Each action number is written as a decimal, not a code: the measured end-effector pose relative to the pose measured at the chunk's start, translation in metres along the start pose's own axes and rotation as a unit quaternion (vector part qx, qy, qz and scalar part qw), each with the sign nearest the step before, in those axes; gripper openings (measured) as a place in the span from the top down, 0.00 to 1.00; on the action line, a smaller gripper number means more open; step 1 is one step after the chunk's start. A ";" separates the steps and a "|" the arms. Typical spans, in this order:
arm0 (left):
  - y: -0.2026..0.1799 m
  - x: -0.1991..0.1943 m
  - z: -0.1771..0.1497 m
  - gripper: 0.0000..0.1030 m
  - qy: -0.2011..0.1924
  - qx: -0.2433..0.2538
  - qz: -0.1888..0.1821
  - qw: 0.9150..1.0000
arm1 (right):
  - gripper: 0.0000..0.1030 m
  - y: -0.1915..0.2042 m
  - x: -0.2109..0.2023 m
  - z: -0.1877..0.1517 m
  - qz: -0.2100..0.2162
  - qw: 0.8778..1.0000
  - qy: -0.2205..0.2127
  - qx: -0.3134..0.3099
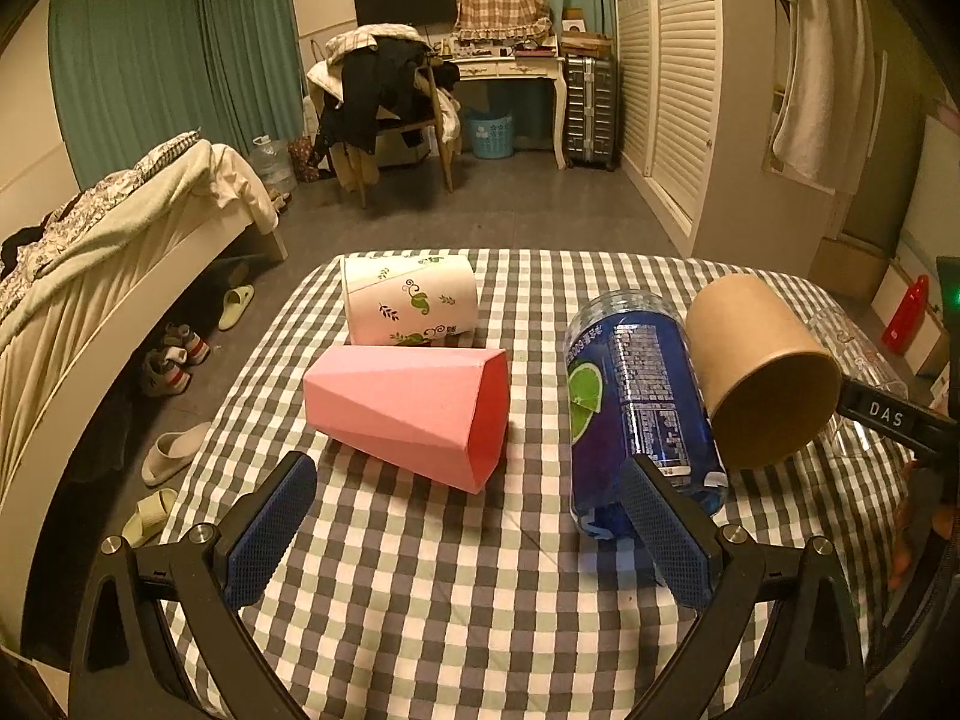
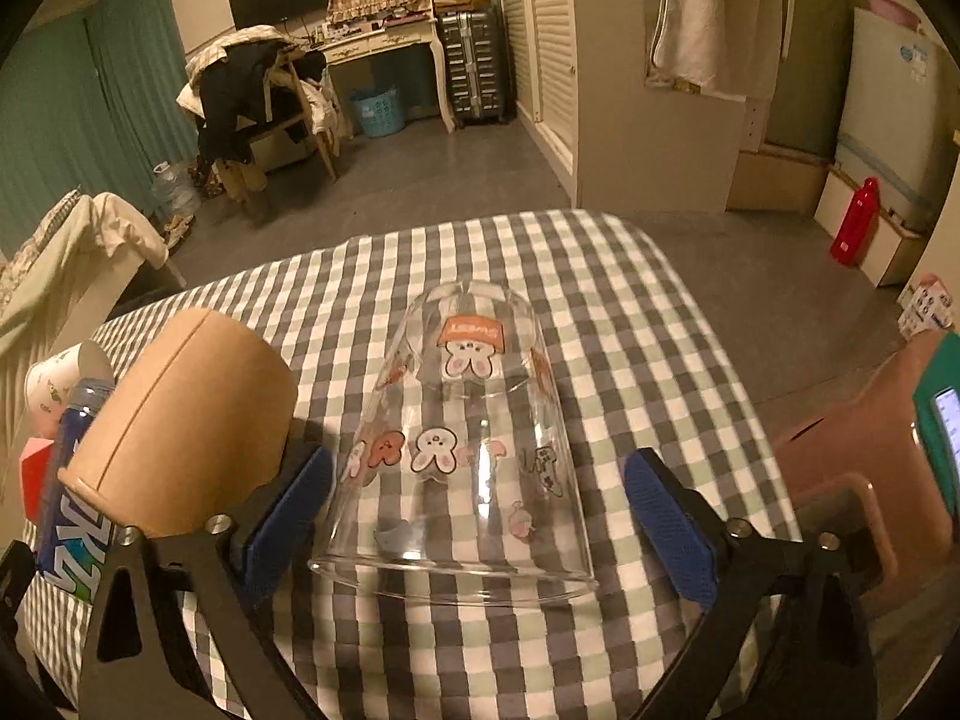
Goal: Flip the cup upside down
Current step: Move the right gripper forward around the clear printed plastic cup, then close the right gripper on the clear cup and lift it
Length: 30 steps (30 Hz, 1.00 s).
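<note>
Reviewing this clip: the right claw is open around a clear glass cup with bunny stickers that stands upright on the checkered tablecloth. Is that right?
Not quite. The right claw is open around the clear glass cup, but the cup lies on its side on the checkered tablecloth, mouth toward the camera, not upright. The right wrist view shows it.

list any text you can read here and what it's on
"DAS": white letters on the right gripper, seen at the edge of the left wrist view.
Blue bottle: a number ending in "009" and dense label print, too small to read; big white letters in the right wrist view, cut off.
Clear glass cup: orange sticker lettering, blurred.
</note>
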<state>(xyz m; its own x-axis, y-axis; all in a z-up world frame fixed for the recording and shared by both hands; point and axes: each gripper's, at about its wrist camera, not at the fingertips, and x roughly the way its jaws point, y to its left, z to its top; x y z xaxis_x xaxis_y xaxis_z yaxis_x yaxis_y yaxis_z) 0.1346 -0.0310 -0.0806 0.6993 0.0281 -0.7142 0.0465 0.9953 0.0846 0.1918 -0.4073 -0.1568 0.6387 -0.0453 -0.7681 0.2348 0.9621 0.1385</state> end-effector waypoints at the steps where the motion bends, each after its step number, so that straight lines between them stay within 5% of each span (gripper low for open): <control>1: 0.000 0.000 0.000 0.00 0.001 0.000 0.000 1.000 | 0.14 0.000 0.003 -0.001 0.001 1.000 0.006 -0.001; 4: 0.000 -0.004 -0.001 0.00 -0.001 -0.001 -0.001 1.000 | 0.30 0.001 0.009 -0.004 0.011 1.000 0.022 -0.005; 30: 0.001 -0.076 -0.027 0.00 -0.043 -0.016 -0.021 0.999 | 0.29 0.044 -0.083 -0.121 0.020 0.994 0.050 -0.095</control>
<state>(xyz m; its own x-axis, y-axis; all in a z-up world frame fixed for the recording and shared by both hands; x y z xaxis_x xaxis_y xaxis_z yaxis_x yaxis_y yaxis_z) 0.0621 -0.0293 -0.0445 0.7556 -0.0204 -0.6548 0.0557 0.9979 0.0331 0.0607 -0.3289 -0.1628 0.5663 0.0121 -0.8241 0.0624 0.9964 0.0575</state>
